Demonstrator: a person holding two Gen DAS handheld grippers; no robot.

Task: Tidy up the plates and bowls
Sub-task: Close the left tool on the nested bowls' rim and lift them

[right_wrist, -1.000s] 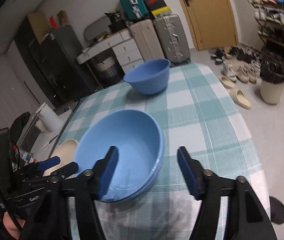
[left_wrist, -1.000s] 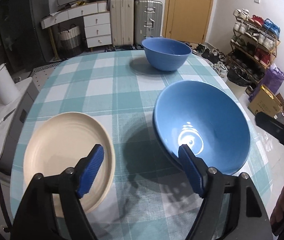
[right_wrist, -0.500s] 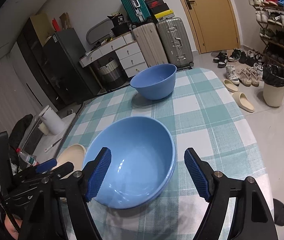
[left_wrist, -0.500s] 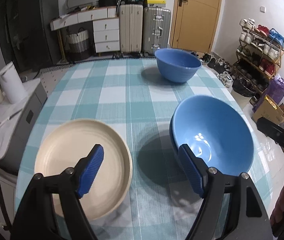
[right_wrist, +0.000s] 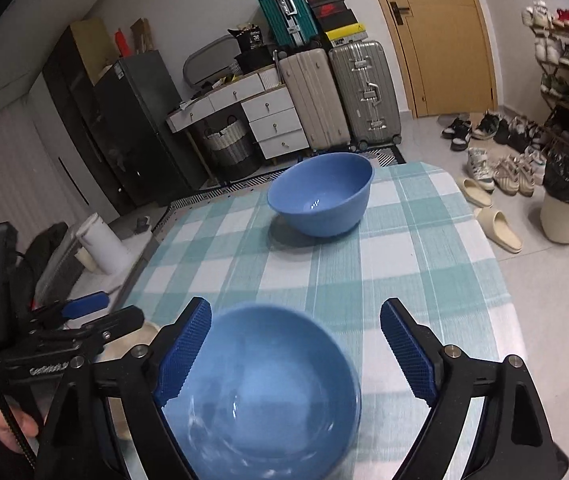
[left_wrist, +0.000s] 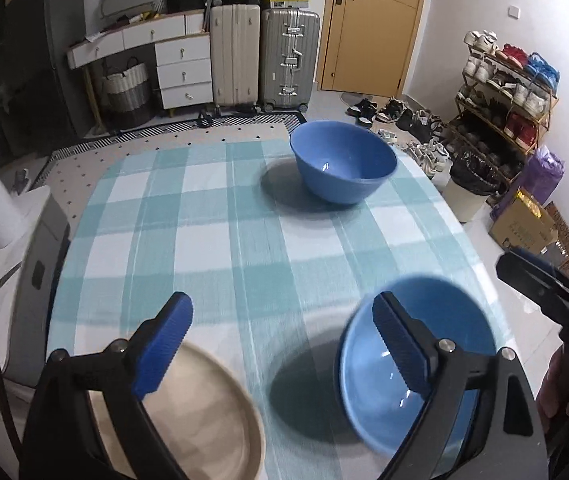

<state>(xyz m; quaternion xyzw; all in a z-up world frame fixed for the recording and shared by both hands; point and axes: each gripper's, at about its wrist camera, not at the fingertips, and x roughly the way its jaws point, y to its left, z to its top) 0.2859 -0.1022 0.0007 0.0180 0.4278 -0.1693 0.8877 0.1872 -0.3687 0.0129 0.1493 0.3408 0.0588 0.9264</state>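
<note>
The near bowl [right_wrist: 260,392] is sitting by the table's [left_wrist: 212,240] near right corner, beside the cream plate [left_wrist: 188,412]; another bowl [left_wrist: 344,160] is standing at the far edge. Both the left gripper [left_wrist: 284,344] and right gripper [right_wrist: 296,356] are gaping wide, holding nothing. A clumsy grab risks nudging the near bowl off the edge.

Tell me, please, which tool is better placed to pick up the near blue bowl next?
The right tool, probably. It is open and the near bowl lies between its fingers. The left tool, also open, is centred over bare tablecloth between the plate and that bowl.
</note>
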